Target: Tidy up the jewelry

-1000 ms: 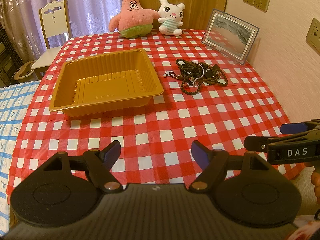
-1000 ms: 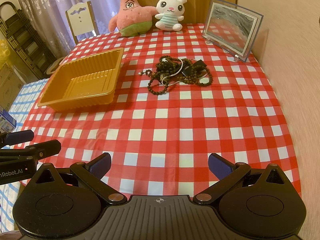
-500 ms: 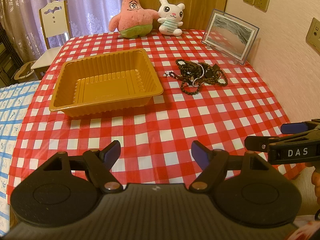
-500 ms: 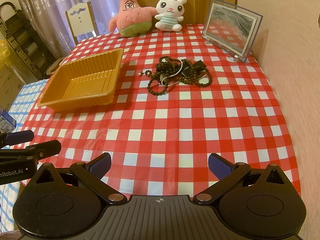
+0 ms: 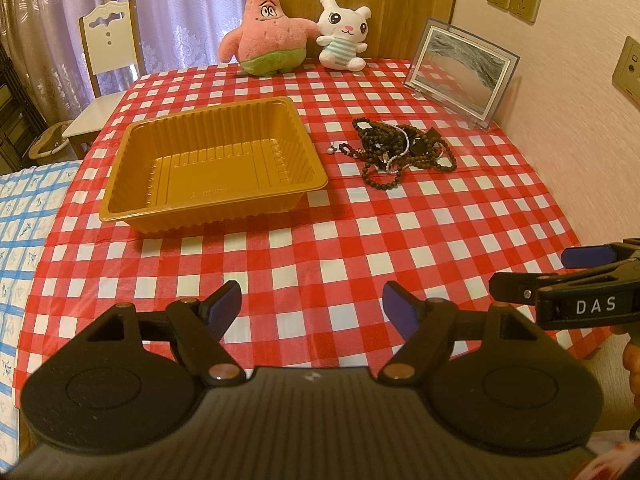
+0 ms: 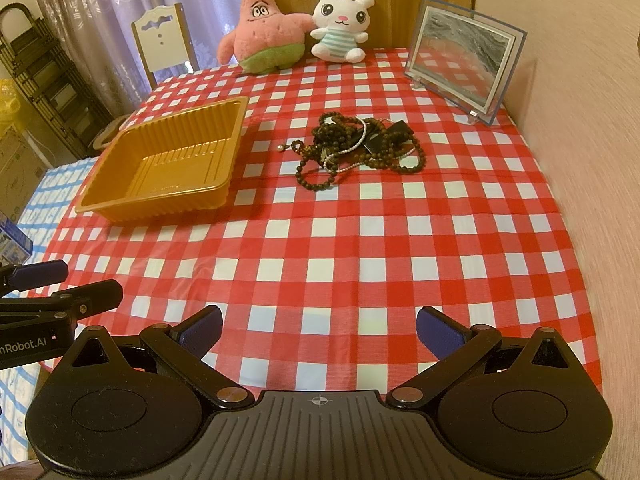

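Note:
A tangled pile of dark beaded jewelry (image 5: 402, 149) with a thin white strand lies on the red checked tablecloth, to the right of an empty gold plastic tray (image 5: 216, 162). The pile (image 6: 356, 146) and the tray (image 6: 168, 164) also show in the right wrist view. A small loose pearl piece (image 5: 331, 149) lies between them. My left gripper (image 5: 312, 306) is open and empty above the near table edge. My right gripper (image 6: 318, 328) is open and empty, also near the front edge, far from the jewelry.
A pink star plush (image 5: 266, 48) and a white bunny plush (image 5: 344, 38) sit at the table's far edge. A framed sand picture (image 5: 460, 72) stands at the back right by the wall. A white chair (image 5: 108, 68) stands at the far left.

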Motion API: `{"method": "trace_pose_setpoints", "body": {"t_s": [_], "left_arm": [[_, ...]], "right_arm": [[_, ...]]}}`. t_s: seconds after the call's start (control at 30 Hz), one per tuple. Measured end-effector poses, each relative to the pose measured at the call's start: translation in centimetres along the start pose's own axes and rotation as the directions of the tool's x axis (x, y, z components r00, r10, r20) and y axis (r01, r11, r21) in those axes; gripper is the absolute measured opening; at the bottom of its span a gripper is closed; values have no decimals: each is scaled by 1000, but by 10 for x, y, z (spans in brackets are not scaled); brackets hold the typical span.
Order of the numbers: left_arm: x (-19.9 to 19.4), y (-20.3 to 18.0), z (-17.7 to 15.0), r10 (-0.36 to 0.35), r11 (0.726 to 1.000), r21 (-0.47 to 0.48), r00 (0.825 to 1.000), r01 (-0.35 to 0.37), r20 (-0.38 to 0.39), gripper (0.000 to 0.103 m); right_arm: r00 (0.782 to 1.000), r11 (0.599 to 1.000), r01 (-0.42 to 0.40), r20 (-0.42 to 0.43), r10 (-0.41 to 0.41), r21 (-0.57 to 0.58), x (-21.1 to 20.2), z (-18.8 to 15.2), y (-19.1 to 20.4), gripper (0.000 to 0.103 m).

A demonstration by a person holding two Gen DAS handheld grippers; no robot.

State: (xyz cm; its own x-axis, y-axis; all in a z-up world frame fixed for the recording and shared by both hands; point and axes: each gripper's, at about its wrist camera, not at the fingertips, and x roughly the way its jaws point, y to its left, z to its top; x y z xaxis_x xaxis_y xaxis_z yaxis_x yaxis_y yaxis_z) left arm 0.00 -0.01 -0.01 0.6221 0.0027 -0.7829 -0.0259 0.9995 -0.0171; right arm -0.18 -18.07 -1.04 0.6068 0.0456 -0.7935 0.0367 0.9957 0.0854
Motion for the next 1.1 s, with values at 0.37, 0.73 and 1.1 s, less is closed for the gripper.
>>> {"method": "trace_pose_setpoints", "body": {"t_s": [0.37,0.73,1.1], "left_arm": [[0,0,0,0,1000,0,1000,0,0,76],[2,2,0,-1,1000,-4,1000,1,-9,76],[19,28,4,-9,997,-75,998,5,-58,76]], "right_arm": [[1000,1000,1,0,-1,0,1,0,1,103],[1000,1000,-3,-12,3,3,5,2,4,103],[1000,999,-8,8,8,37,18,12,-5,103]]}}
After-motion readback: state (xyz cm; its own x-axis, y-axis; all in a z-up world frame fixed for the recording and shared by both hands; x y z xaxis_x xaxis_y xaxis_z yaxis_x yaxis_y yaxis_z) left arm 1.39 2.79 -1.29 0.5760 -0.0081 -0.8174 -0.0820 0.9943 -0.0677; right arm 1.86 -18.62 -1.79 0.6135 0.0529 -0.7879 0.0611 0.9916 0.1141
